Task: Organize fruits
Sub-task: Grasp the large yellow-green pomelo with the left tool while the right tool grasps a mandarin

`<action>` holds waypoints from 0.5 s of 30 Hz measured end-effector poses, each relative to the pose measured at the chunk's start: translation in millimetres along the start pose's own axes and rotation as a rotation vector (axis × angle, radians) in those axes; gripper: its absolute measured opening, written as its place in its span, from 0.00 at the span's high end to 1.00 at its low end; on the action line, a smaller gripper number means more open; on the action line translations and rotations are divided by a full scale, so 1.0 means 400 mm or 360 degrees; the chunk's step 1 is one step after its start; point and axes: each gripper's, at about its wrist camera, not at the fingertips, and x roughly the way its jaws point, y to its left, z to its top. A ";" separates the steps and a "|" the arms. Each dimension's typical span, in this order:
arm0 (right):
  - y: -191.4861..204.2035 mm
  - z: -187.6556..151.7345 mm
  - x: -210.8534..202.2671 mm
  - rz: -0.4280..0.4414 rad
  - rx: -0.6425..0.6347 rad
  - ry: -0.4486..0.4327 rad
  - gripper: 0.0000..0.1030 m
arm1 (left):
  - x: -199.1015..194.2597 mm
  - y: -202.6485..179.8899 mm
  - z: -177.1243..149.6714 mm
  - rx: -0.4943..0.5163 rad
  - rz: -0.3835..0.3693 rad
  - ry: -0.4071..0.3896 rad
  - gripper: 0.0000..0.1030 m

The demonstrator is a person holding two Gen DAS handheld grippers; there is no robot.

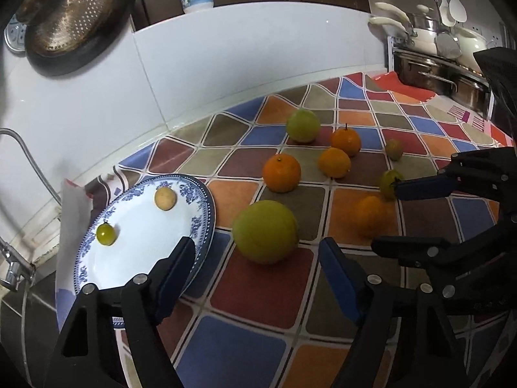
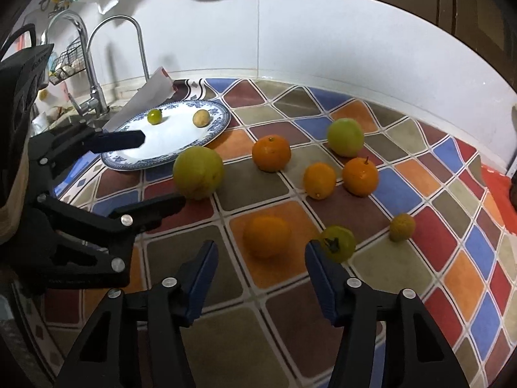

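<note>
— So where do your jaws stand?

— Both sets are parted with nothing held. My left gripper (image 1: 258, 278) straddles the big green fruit (image 1: 265, 231) on the tabletop (image 1: 252, 297), pads clear of it on either side. My right gripper (image 2: 260, 273) is narrower, and the blurred orange (image 2: 266, 236) sits just ahead of the gap, untouched as far as I can tell.

— Why that one on the left?

— I judge it the nearest loose fruit to the plate (image 1: 142, 268), which lies just beside my left finger. A short carry, then.

— What is on the plate?

— Only two small fruits: a green one with a stem (image 1: 106, 233) and a tan one (image 1: 165, 198). They lie apart, away from the rim, so there is room for more.

— And the rest?

— Scattered on the checked cloth: another green fruit (image 2: 345, 136) toward the wall, three oranges (image 2: 271, 152) between, a small green tomato-like one (image 2: 337, 242) touching or just beside my right finger, and a small yellowish one (image 2: 401, 227) beyond it.

— How far along?

— Early, I would say; most fruits remain off the plate.
</note>
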 end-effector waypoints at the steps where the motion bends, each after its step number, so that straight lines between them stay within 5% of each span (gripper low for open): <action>1: -0.004 0.002 0.007 0.0007 0.0012 0.0006 0.46 | 0.007 0.001 0.003 -0.0012 -0.0011 0.0004 0.24; 15: -0.032 0.018 0.057 0.0076 0.0081 0.0078 0.55 | 0.092 0.007 0.031 -0.0103 -0.0085 0.0152 0.39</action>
